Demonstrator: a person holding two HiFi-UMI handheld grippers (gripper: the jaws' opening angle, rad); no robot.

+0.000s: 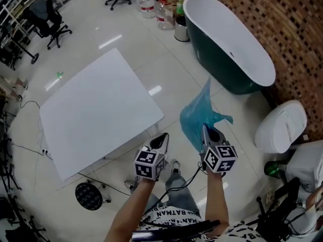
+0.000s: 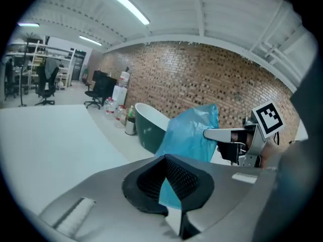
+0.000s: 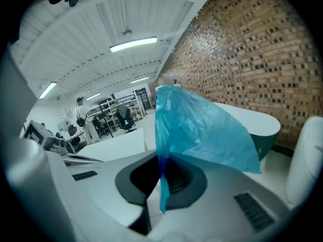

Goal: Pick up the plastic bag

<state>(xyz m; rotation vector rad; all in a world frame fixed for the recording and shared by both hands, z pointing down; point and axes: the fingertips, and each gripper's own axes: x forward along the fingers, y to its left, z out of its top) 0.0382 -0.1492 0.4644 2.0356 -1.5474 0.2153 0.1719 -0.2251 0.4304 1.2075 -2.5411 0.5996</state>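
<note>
Bright overhead strip lights [image 3: 133, 44] glare on floor [image 1: 154, 91]; gripper views fisheye-warped.

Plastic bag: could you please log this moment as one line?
right gripper: shut on plastic bag | plastic bag: held in air, apart from white table | left gripper: shut, empty

From my station, both tools read as pale grey moulded shells. The left gripper [image 1: 162, 137] and the right gripper [image 1: 205, 131] each carry a white cube [image 1: 149, 164] printed with black square markers. Black ribbed pads [image 2: 176, 178] line the jaws. A thin black cable [image 1: 186, 183] trails below the right one. The person wears a white T-shirt [image 1: 171, 218] with repeated black lettering, grey trousers [image 1: 177, 195] and light shoes [image 1: 175, 166].
</note>
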